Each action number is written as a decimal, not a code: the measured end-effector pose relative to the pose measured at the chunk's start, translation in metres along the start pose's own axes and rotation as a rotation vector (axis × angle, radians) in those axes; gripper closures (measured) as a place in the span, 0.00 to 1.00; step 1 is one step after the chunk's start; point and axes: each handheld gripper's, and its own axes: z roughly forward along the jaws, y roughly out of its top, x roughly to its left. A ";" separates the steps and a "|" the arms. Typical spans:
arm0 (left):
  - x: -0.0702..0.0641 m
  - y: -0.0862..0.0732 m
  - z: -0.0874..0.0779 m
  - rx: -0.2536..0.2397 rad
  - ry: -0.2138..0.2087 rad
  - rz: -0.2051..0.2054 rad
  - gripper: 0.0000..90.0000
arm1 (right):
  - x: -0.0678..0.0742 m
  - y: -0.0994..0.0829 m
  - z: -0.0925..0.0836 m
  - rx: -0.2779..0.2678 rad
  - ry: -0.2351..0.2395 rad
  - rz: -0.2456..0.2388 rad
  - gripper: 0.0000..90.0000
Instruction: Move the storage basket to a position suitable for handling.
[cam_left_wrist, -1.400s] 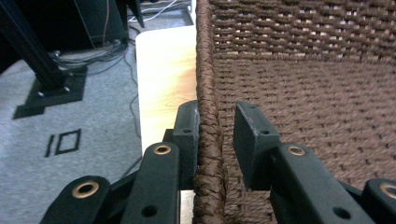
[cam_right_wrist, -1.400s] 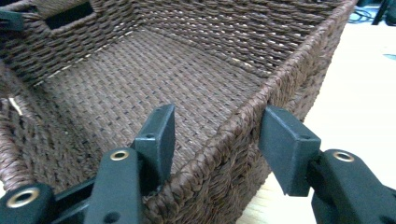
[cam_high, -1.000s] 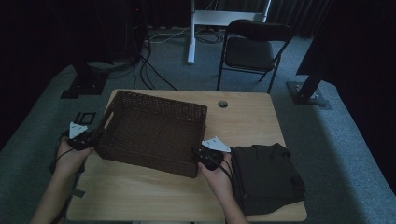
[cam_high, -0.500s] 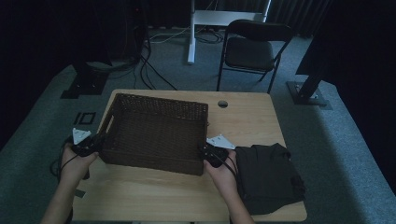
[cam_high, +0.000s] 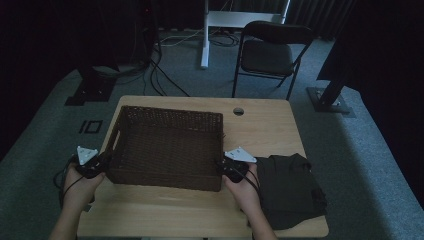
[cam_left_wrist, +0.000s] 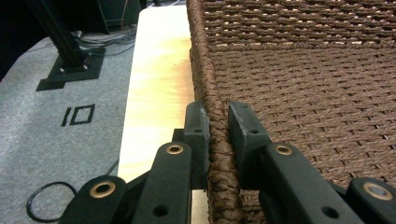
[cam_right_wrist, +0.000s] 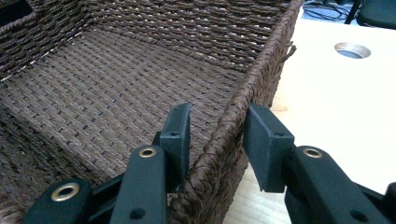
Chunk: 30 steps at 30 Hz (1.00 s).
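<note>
Basket (cam_high: 167, 145), dark woven wicker, sits at centre-left of the high view on the pale surface (cam_high: 260, 125); the left tool (cam_high: 92, 165) meets its left rim, the right tool (cam_high: 231, 167) its right rim, and folded dark cloth (cam_high: 290, 187) lies at lower right.

In the left gripper view, the left tool (cam_left_wrist: 217, 130) is clamped on the braided rim at centre.

In the right gripper view, the right tool (cam_right_wrist: 217, 130) straddles the rim (inner pad touching; the outer pad's contact cannot be told), its jaws having just been closing.

Each black gripper (cam_high: 102, 162) has brass-ringed rivets on its arms, a grey three-cornered top plate and a trailing black cable.
</note>
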 end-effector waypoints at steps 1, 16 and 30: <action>0.000 0.000 0.000 0.000 0.000 0.000 0.88 | 0.000 0.000 0.000 0.000 0.000 0.000 0.69; -0.012 -0.013 -0.019 -0.004 -0.015 -0.032 0.87 | -0.008 -0.005 -0.010 0.009 0.028 -0.030 0.69; -0.012 -0.017 -0.023 -0.008 -0.055 -0.046 0.87 | -0.004 -0.016 -0.024 -0.005 0.023 0.012 0.69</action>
